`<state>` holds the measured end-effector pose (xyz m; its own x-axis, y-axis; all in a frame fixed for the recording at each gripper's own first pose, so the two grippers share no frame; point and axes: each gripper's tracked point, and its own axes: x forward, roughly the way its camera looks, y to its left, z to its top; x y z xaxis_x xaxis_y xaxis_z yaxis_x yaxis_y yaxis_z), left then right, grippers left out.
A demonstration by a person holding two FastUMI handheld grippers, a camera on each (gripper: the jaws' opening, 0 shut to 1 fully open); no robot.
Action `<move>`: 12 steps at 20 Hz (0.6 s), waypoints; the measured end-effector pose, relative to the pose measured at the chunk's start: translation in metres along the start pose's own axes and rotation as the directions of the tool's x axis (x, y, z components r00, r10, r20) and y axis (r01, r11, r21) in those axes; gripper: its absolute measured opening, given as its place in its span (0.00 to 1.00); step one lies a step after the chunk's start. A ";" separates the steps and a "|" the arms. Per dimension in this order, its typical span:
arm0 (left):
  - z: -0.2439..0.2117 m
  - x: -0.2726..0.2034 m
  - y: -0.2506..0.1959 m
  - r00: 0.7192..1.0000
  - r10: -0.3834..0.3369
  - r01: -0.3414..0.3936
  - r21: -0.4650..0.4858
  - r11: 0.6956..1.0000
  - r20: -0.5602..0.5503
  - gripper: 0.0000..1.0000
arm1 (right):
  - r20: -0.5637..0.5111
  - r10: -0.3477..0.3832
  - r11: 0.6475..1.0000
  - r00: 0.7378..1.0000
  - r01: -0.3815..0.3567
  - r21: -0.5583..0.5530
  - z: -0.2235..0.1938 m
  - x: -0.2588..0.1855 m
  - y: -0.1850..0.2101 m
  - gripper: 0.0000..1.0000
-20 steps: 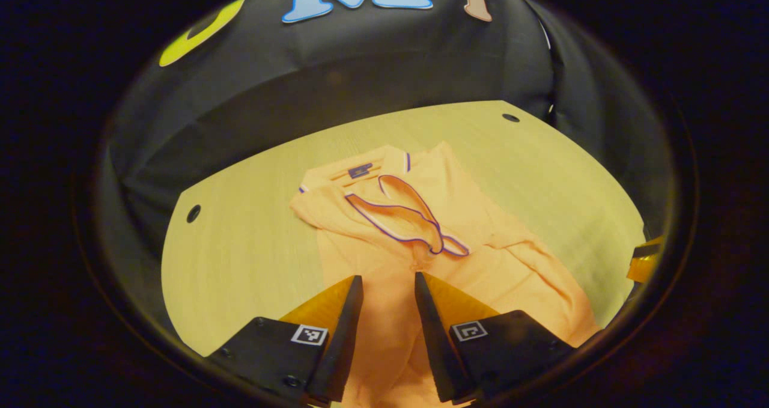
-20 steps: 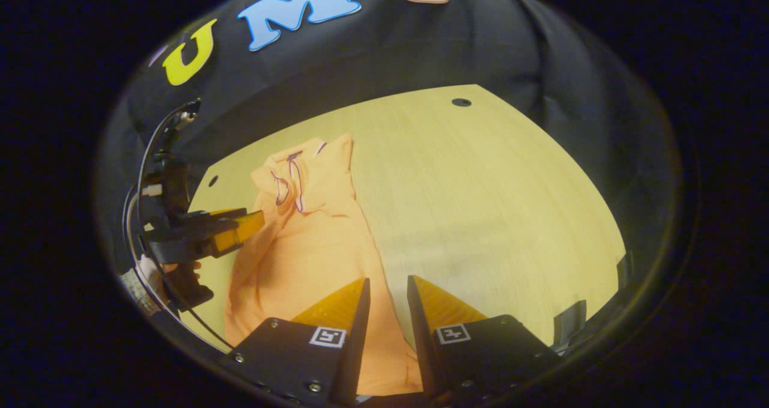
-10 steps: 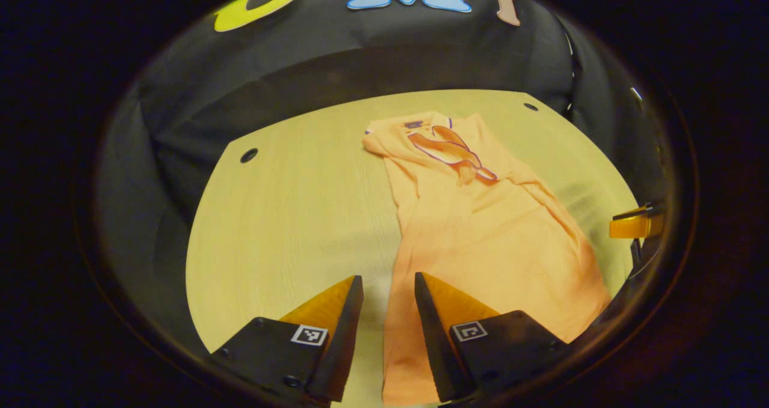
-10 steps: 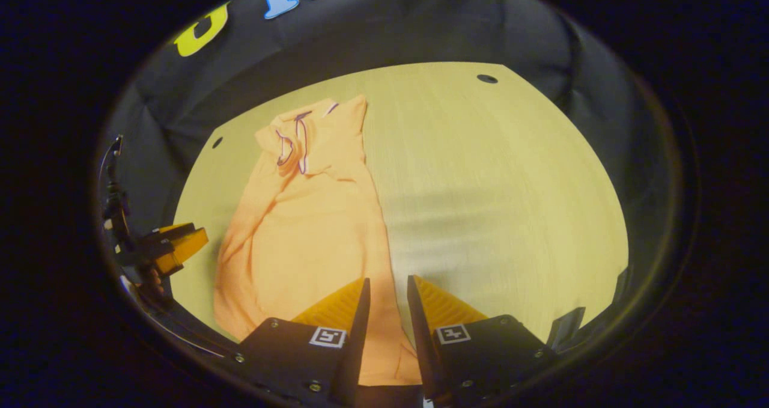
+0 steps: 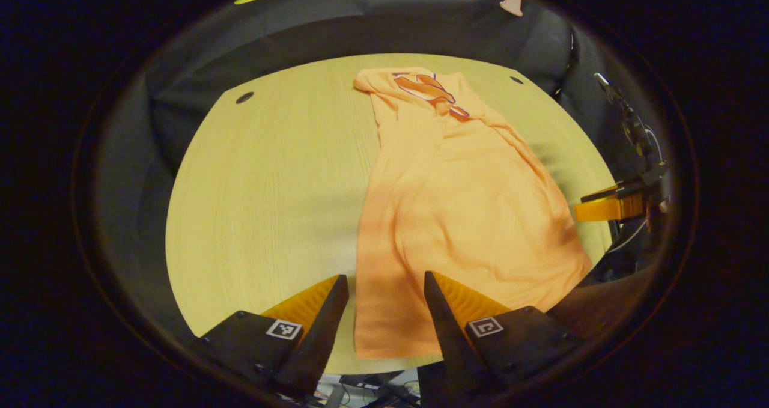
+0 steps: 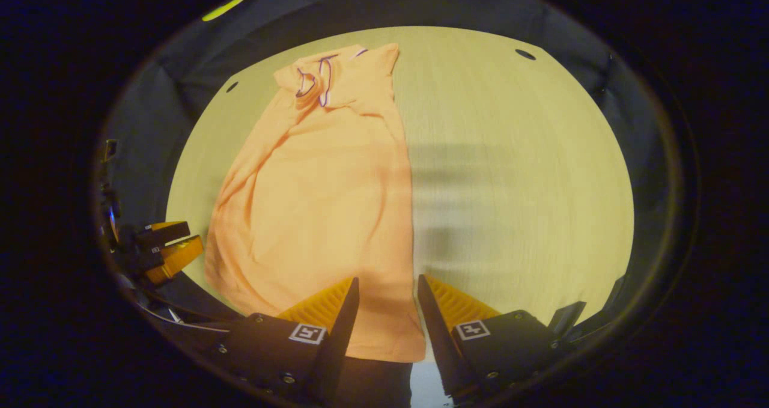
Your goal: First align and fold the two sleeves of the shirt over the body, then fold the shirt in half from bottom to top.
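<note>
The orange polo shirt is lying flat on the light wooden table, collar at the far end and hem at the near edge. Both sleeves are folded in over the body, their purple-trimmed cuffs crossing just below the collar. The body makes a long strip running near to far, with a few soft wrinkles.

The left gripper hangs above the near left corner of the hem, fingers spread apart with nothing between them. The right gripper is above the near right corner, jaws also parted and empty. Whether either one is actually touching the fabric I honestly can't tell, since the fisheye squashes everything. Each gripper also shows at the edge of the other's view, beside the shirt.
</note>
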<state>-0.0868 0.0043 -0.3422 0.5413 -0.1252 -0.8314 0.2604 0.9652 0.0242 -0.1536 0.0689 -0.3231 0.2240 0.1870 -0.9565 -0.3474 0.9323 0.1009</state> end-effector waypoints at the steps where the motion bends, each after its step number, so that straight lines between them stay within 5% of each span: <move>1: -0.006 -0.001 -0.001 1.000 0.002 -0.002 -0.004 1.000 -0.022 0.92 | -0.021 -0.005 1.000 1.000 0.004 -0.016 -0.006 0.001 0.001 0.73; 4: -0.029 -0.002 -0.003 0.994 0.015 -0.016 -0.008 1.000 -0.106 0.95 | -0.093 -0.021 0.997 0.995 0.014 -0.076 -0.024 0.001 0.004 0.95; 12: -0.062 0.015 -0.014 0.966 0.045 -0.031 0.059 0.998 -0.254 0.95 | -0.193 -0.132 0.962 0.972 0.079 -0.263 -0.052 0.020 0.002 0.99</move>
<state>-0.1316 0.0028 -0.3893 0.3316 -0.0190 -0.9432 0.2899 0.9535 0.0827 -0.1971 0.0580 -0.3563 0.0879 -0.0013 -0.9961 -0.5557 0.8299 -0.0502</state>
